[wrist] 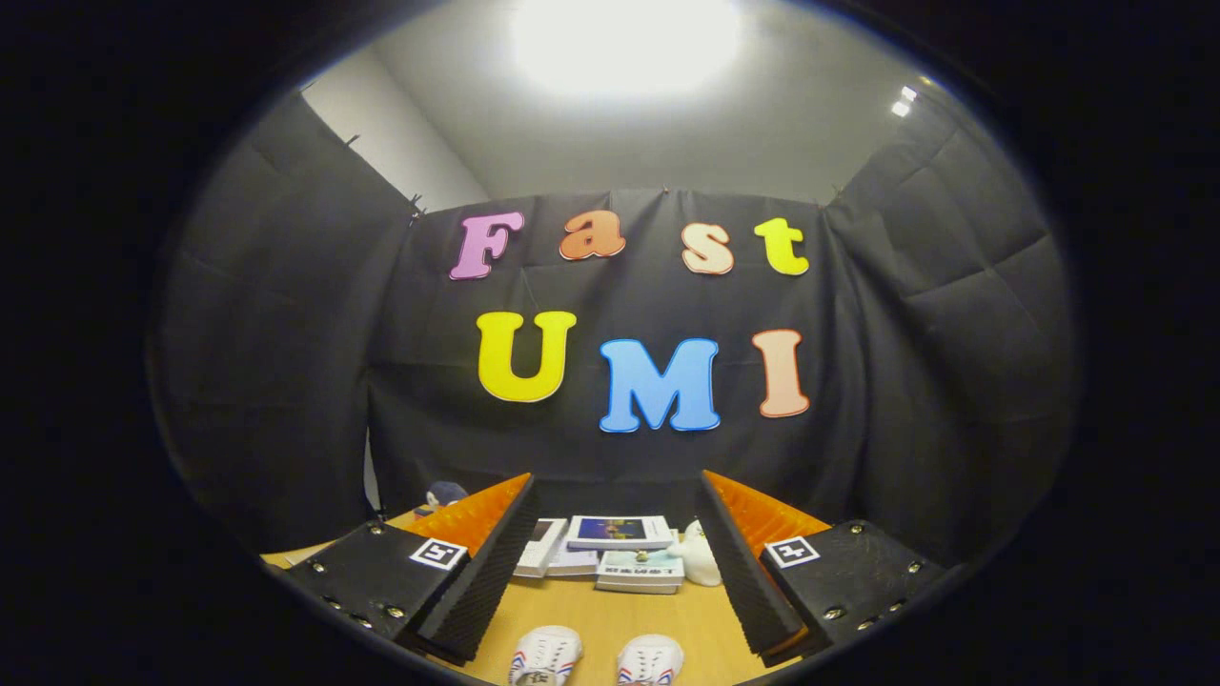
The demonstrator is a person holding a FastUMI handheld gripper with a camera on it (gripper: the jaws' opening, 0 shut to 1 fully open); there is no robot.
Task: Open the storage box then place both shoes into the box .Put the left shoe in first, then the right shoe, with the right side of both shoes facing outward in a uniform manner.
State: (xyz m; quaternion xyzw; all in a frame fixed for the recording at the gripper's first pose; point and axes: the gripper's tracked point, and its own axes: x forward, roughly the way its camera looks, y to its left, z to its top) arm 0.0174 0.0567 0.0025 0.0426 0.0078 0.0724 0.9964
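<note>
Two white shoes with red and blue side stripes stand side by side on the wooden table, toes toward me: one shoe near the left finger and the other shoe to its right. Both lie low between the fingers, partly cut off. My gripper is held above the table and is open, with a wide gap between its two fingers and nothing in it.
Beyond the fingers, at the back of the table, lie stacked books and a small white figurine. A dark blue soft thing sits at the far left by the black cloth wall.
</note>
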